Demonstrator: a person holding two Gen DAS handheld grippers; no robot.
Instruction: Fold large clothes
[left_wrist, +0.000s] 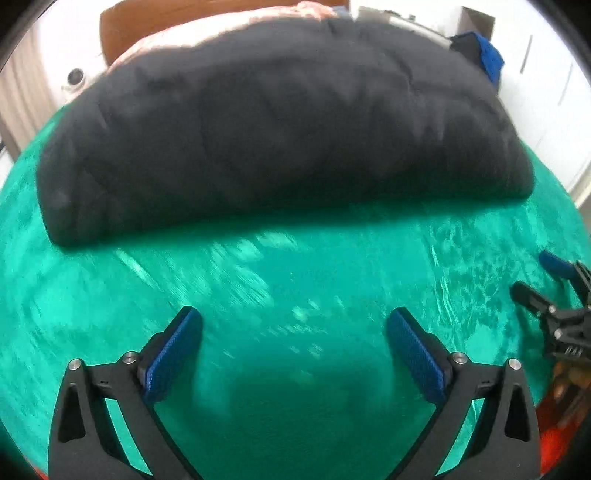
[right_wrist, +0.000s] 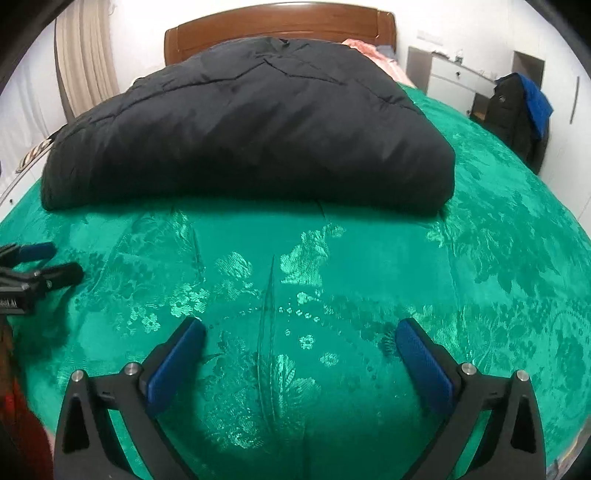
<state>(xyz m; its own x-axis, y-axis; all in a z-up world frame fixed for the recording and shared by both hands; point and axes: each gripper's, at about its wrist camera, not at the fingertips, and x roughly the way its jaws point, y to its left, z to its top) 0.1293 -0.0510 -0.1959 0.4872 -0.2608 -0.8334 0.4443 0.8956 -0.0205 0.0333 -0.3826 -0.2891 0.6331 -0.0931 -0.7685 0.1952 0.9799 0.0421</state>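
A large black padded jacket (left_wrist: 280, 125) lies folded in a thick bundle across the far half of the green bedspread (left_wrist: 295, 280); it also shows in the right wrist view (right_wrist: 251, 136). My left gripper (left_wrist: 294, 328) is open and empty, hovering over bare bedspread short of the jacket's near edge. My right gripper (right_wrist: 300, 338) is open and empty, also over bare bedspread (right_wrist: 332, 266) short of the jacket. The right gripper appears at the right edge of the left wrist view (left_wrist: 543, 277), and the left gripper at the left edge of the right wrist view (right_wrist: 55, 262).
A wooden headboard (right_wrist: 280, 26) stands behind the jacket. A pink quilt (right_wrist: 373, 50) lies at the bed's head. A chair draped with dark and blue clothes (right_wrist: 521, 110) stands right of the bed, by white cabinets (right_wrist: 454, 74). Curtains (right_wrist: 85, 62) hang at the left.
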